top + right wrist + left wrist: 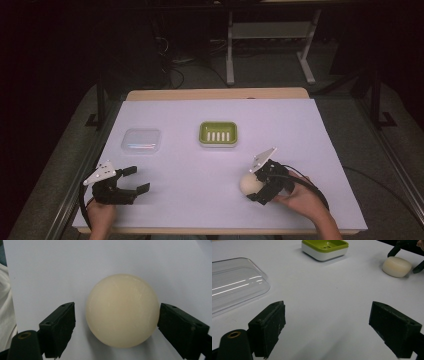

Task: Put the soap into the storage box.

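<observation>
At lower right of the high view, your right gripper, jaws spread, straddles the soap—likely slick and firm, so pinch its widest sides; your left gripper gapes empty.

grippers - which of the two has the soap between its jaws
The right gripper: the cream soap sits between its open jaws. The left gripper has bare table between its jaws.

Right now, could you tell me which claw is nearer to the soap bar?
Right. The right claw straddles the soap bar, jaws open around it; the left claw sits open far across the table.
</observation>
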### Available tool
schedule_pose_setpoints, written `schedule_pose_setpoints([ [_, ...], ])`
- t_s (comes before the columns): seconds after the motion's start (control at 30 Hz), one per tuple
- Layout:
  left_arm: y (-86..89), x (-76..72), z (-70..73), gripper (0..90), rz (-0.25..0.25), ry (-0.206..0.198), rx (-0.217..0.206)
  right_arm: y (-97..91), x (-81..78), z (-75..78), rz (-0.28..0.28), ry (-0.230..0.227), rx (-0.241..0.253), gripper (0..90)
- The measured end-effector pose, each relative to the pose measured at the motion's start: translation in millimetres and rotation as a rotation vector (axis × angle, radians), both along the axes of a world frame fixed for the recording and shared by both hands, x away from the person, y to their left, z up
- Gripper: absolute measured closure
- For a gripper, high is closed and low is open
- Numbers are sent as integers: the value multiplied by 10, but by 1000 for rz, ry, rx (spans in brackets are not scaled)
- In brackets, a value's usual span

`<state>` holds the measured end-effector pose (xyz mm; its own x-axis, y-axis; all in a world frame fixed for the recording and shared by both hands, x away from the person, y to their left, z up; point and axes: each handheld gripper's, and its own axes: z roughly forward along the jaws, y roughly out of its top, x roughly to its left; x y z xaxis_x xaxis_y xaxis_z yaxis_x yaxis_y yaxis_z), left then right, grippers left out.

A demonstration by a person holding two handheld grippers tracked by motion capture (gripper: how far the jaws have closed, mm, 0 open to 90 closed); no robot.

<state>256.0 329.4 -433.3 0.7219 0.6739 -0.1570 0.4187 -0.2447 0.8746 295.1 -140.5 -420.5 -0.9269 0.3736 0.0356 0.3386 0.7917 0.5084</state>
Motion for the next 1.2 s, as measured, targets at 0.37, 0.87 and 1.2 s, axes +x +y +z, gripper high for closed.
schedule_pose_setpoints([
  [0.37,11,-1,4,131,2,-3,-4,116,41,-9,24,-14,-38,151],
  [0.87,1,10,6,132,-4,-3,-5,93,25,-36,14,-21,-32,192],
  [1.2,2,15,4,132,-4,-3,-10,115,35,-68,23,-31,-54,219],
])
